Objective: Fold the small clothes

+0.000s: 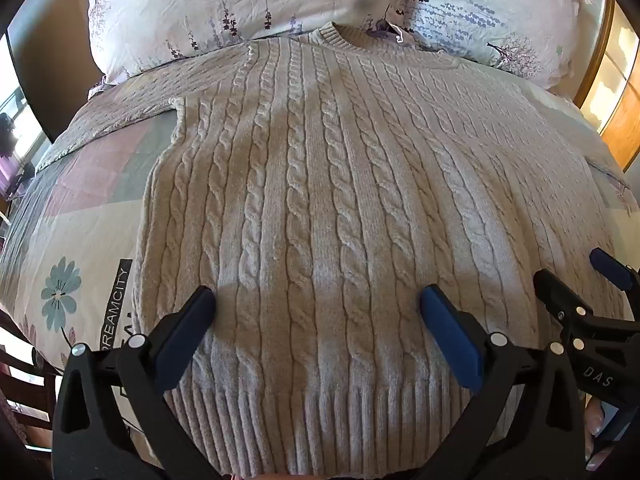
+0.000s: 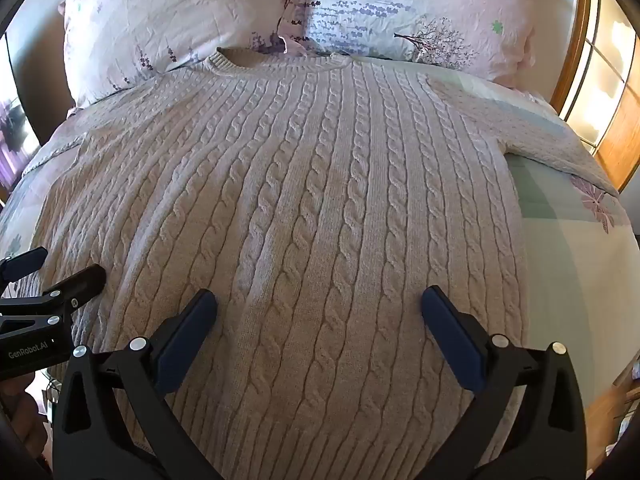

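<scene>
A beige cable-knit sweater (image 1: 340,200) lies flat and face up on the bed, collar toward the pillows, ribbed hem nearest me. It fills the right wrist view too (image 2: 300,220). Its sleeves spread out to the left (image 1: 120,120) and right (image 2: 560,144). My left gripper (image 1: 318,300) is open and empty, hovering over the left part of the hem. My right gripper (image 2: 320,304) is open and empty over the right part of the hem. Each gripper shows at the edge of the other's view: the right gripper (image 1: 576,280) and the left gripper (image 2: 56,272).
The bed has a patterned quilt (image 1: 80,240) with flowers and lettering. Two floral pillows (image 1: 240,8) (image 2: 420,12) lie beyond the collar. A wooden headboard frame (image 2: 580,60) stands at the right. A chair back (image 1: 24,380) stands at the bed's left side.
</scene>
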